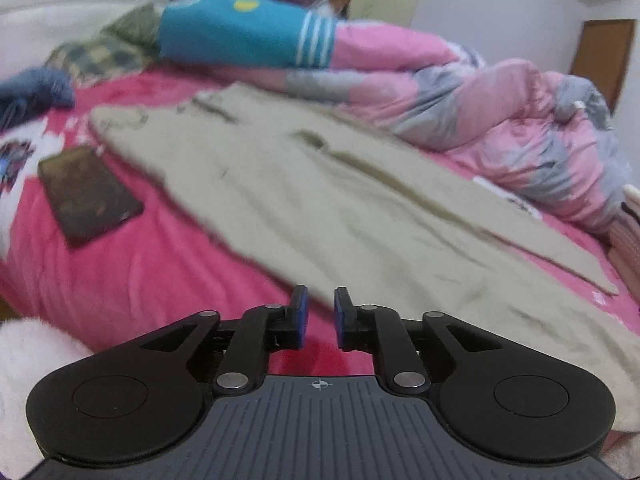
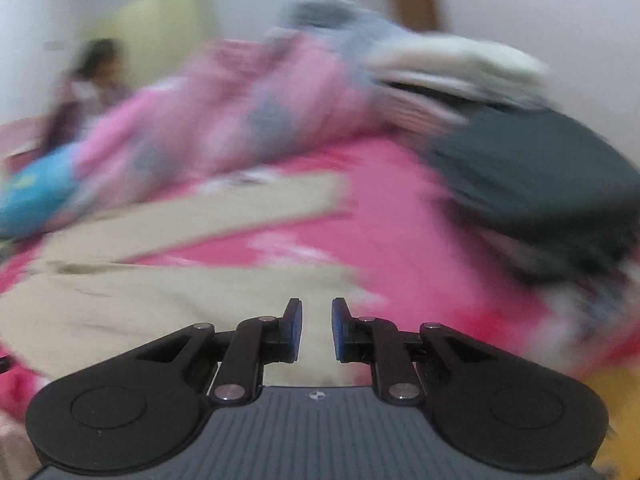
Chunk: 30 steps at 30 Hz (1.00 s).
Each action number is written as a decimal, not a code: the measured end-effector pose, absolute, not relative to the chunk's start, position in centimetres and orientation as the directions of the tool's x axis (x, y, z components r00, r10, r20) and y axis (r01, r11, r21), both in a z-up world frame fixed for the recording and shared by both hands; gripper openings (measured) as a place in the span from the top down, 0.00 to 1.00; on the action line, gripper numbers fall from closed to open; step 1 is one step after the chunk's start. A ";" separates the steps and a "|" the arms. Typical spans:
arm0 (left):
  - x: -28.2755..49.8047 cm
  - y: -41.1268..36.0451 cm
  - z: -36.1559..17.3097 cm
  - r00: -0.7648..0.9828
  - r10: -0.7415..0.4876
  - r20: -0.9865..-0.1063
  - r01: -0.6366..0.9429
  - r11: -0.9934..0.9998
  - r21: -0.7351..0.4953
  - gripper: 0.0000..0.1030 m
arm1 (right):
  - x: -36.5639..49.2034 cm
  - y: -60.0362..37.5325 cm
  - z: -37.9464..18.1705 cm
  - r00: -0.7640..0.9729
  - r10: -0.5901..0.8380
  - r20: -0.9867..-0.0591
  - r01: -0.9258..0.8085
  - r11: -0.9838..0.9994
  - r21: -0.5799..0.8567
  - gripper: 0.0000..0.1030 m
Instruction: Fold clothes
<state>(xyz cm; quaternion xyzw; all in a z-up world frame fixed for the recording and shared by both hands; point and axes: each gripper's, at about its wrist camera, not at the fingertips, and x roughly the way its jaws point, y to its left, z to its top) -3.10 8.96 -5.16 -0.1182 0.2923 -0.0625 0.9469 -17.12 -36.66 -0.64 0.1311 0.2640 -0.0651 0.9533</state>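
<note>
Left wrist view: trousers [image 1: 304, 184] flat on bed [image 1: 120, 280]; left gripper [image 1: 321, 318] and right gripper [image 2: 316, 328] narrowly parted, empty. Advice: pinch cuff corners, fold lengthwise, keep seams aligned.

garment: beige trousers [image 1: 320, 208] of thin cloth, seen from both wrist views [image 2: 132, 280]
state: spread out flat, with a few shallow creases and a dark fold line running along the middle
pose: lying lengthwise on a slant, waist end at the far left, legs reaching to the near right
place: on the pink bedsheet [image 1: 120, 280], with its far long edge just beside the rumpled pink and grey quilt [image 1: 500, 112]
sharpness: right wrist view is blurred, so details there cannot be told
</note>
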 end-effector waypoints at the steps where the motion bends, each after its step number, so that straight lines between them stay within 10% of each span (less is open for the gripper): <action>1: -2.7 8.5 -5.1 0.819 -0.213 -0.533 0.074 0.960 -0.269 0.82 | -15.3 -34.3 -0.9 0.859 0.007 -0.513 0.114 0.972 0.205 0.83; 9: 0.8 4.7 -7.5 0.731 -0.352 -0.584 0.213 0.931 -0.295 0.68 | -6.6 -16.6 -6.9 0.791 0.274 -0.547 -0.370 0.926 -0.070 0.83; 17: 0.1 5.4 -8.5 0.720 -0.463 -0.517 0.342 0.885 -0.317 0.47 | -12.4 -32.2 -7.5 0.802 -0.059 -0.594 0.085 0.996 0.015 0.79; 19: 0.1 5.5 -8.6 0.717 -0.481 -0.505 0.352 0.875 -0.333 0.44 | -14.2 -38.1 -6.9 0.769 -0.138 -0.624 0.257 0.961 0.104 1.00; 23: 0.2 5.5 -8.5 0.711 -0.493 -0.502 0.358 0.868 -0.345 0.40 | -15.7 -40.9 -4.8 0.708 -0.300 -0.640 0.453 0.887 0.086 0.97; 30: 0.4 5.4 -8.3 0.705 -0.485 -0.518 0.350 0.873 -0.341 0.39 | -9.8 -33.7 -4.8 0.798 -0.124 -0.589 0.175 0.984 0.029 0.98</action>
